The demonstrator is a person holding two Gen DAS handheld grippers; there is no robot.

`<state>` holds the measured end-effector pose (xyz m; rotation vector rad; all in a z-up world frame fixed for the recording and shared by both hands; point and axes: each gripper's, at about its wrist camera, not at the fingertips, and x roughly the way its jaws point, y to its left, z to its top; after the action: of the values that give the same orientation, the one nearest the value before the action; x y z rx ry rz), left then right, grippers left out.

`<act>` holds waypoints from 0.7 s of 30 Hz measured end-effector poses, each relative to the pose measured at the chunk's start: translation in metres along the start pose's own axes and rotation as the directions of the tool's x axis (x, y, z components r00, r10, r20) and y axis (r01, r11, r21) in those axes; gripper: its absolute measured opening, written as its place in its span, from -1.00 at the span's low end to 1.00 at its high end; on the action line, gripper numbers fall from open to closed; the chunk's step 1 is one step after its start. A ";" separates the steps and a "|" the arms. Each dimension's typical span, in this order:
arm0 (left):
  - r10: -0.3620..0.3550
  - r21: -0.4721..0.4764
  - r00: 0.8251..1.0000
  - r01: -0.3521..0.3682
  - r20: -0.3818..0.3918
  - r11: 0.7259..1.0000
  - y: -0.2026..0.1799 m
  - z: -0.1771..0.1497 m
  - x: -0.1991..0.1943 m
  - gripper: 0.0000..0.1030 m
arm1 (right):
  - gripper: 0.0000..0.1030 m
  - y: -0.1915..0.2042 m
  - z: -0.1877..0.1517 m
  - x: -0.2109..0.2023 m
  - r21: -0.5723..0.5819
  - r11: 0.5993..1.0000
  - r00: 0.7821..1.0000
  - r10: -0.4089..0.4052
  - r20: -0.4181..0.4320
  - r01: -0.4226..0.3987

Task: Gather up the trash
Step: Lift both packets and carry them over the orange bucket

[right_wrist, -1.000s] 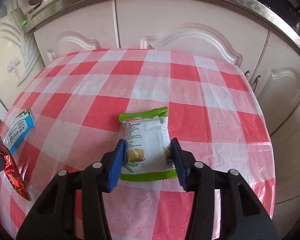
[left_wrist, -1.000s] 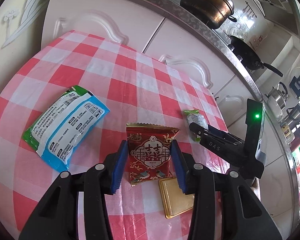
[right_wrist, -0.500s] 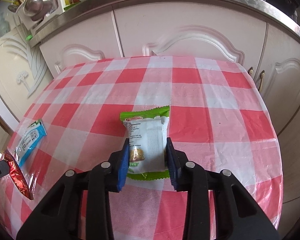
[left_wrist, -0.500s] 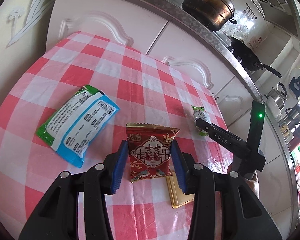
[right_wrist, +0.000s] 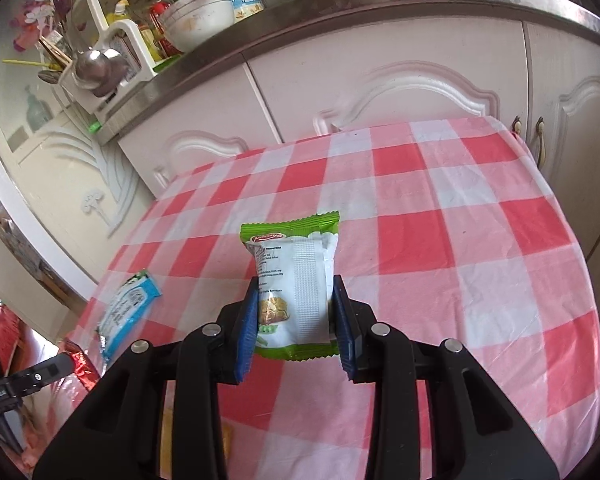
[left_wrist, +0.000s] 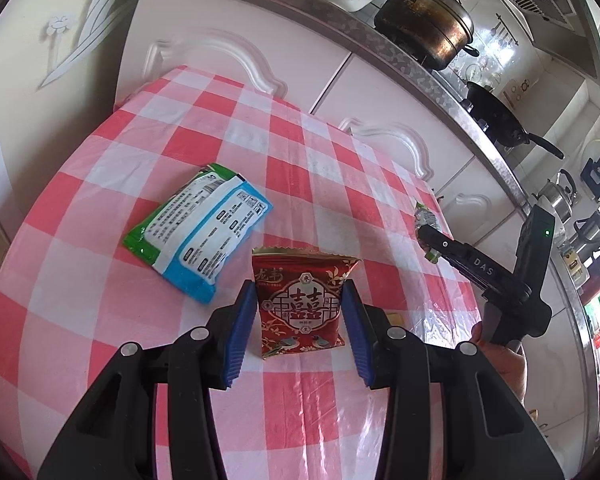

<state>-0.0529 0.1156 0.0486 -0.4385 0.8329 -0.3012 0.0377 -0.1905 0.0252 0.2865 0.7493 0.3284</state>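
My left gripper is shut on a red snack packet with gold print and holds it above the red-and-white checked tablecloth. My right gripper is shut on a green-and-white snack packet and holds it lifted off the cloth. That gripper and its packet also show in the left wrist view at the right. A blue, white and green packet lies flat on the cloth, left of the red packet; it also shows in the right wrist view.
White cabinets with a steel counter edge stand behind the table. A pot and a pan sit on the counter. A dish rack stands at its left end. The table edge drops off on the right.
Both grippers have risen with their packets. The right gripper closed on the green-and-white packet and lifted it off the cloth. A gold card under the left gripper has dropped almost out of sight.
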 end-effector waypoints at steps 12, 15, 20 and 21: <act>-0.003 0.021 1.000 0.003 0.002 1.000 0.006 -0.021 -0.023 -0.13 | -0.31 0.036 -0.033 -0.017 0.023 0.996 0.996 0.088 -0.028 -0.087; 0.002 0.033 1.000 -0.002 0.006 0.999 0.009 -0.028 -0.029 -0.13 | -0.31 0.047 -0.044 -0.022 0.012 0.996 0.995 0.093 -0.036 -0.093; -0.010 0.036 1.000 0.010 0.016 0.999 0.013 -0.038 -0.043 -0.13 | -0.31 0.061 -0.065 -0.032 0.001 0.996 0.995 0.084 -0.046 -0.084; -0.013 0.037 1.000 0.012 0.016 0.999 0.014 -0.040 -0.045 -0.13 | -0.31 0.062 -0.068 -0.034 0.001 0.996 0.995 0.084 -0.049 -0.084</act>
<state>-0.1110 0.1363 0.0472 -0.4117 0.8075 -0.3233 -0.0455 -0.1379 0.0217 0.3102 0.7864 0.4166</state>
